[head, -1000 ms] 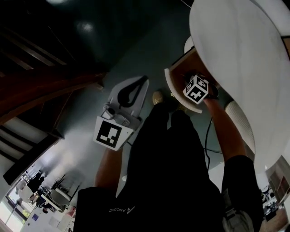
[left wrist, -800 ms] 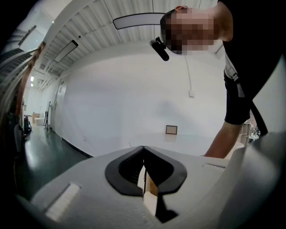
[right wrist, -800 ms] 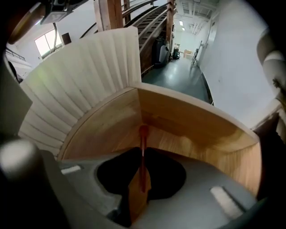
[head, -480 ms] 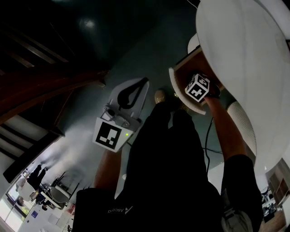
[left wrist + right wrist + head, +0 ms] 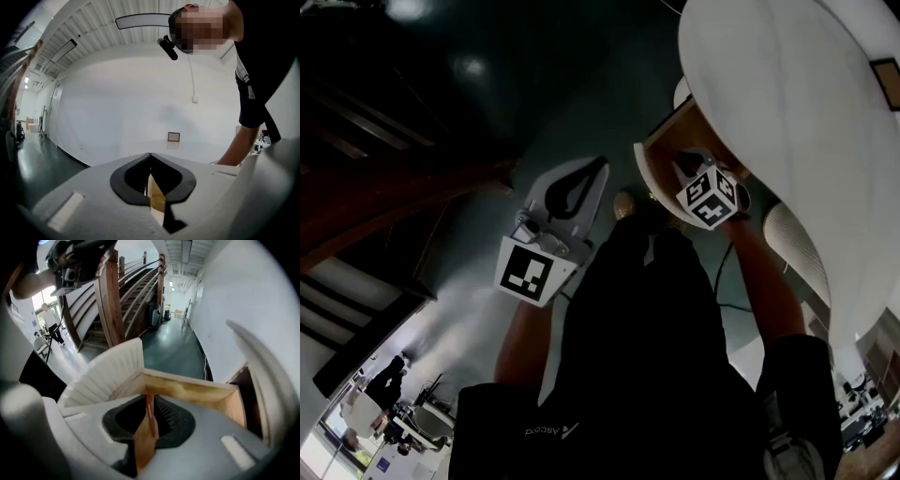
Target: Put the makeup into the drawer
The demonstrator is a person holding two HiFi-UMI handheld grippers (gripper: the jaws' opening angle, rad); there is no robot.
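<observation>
Place step at the open drawer, makeup not clearly in sight.

No makeup shows on the desk (image 5: 787, 112) or in the drawer (image 5: 187, 390). Only candidate is a thin reddish sliver (image 5: 150, 412) in the slit of the right gripper (image 5: 149, 395), whose jaws are almost together and closing. Can't confirm they're clamped on it. The drawer is pulled out from under the desk's near edge, and the right gripper angles down over its wooden interior. The left gripper (image 5: 150, 154) is held away at the side, jaws together, nothing between them. Next, probably: drop into the drawer and part the jaws if the sliver is makeup, else fetch a piece. The pale logo (image 5: 546, 431) on the person's dark top is too small to read.
</observation>
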